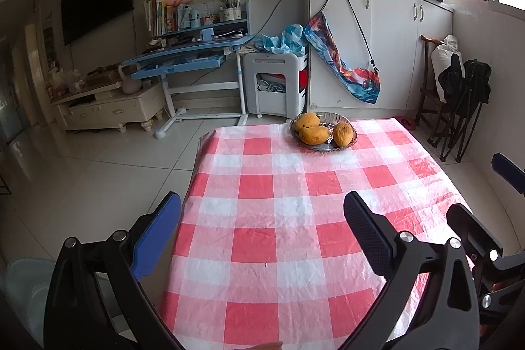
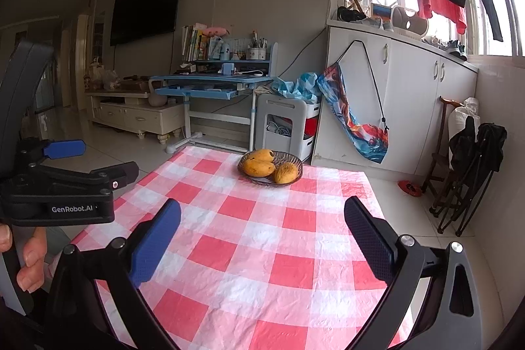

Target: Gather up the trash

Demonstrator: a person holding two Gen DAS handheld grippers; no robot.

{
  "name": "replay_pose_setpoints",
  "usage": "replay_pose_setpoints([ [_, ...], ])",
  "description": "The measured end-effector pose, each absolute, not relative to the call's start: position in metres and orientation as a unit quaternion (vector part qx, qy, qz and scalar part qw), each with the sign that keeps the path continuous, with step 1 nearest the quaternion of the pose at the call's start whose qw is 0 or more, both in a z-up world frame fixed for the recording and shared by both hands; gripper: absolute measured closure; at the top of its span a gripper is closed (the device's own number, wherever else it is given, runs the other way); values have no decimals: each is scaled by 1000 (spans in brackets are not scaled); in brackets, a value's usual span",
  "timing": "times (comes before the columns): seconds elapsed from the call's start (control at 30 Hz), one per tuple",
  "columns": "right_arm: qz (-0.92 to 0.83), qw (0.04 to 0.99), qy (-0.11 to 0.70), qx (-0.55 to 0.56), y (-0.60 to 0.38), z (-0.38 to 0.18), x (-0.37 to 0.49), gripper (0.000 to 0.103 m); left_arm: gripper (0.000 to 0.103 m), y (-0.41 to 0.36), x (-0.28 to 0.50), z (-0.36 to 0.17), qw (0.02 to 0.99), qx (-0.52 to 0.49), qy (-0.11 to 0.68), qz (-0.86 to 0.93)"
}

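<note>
No piece of trash shows on the table with the red-and-white checked cloth (image 1: 272,218) in either view. My left gripper (image 1: 261,199) hangs open over the table's near left part, its fingers wide apart with nothing between them. The right wrist view catches it from the side (image 2: 105,158), held by a person's hand (image 2: 29,258). My right gripper (image 2: 262,202) is open too, empty, above the cloth (image 2: 249,251). It also appears at the right edge of the left wrist view (image 1: 482,189).
A glass bowl (image 1: 323,128) with three mangoes sits at the table's far edge. A pale bluish container (image 1: 26,291) stands on the floor left of the table. Beyond are a blue desk (image 1: 187,61), white cabinets (image 1: 393,48) and a folded black chair (image 1: 459,107).
</note>
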State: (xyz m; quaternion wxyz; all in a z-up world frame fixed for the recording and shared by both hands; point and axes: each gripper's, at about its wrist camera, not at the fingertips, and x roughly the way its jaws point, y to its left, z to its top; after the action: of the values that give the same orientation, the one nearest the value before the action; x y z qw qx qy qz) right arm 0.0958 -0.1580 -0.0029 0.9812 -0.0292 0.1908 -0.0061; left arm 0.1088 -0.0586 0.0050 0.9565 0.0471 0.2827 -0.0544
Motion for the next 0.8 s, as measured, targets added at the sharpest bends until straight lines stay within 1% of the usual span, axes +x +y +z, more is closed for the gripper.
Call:
replay_pose_setpoints([
  [0.8,-14,979,202,-31,-157,-5,100,8,7,-70,108,-6,962,44,261,-67],
])
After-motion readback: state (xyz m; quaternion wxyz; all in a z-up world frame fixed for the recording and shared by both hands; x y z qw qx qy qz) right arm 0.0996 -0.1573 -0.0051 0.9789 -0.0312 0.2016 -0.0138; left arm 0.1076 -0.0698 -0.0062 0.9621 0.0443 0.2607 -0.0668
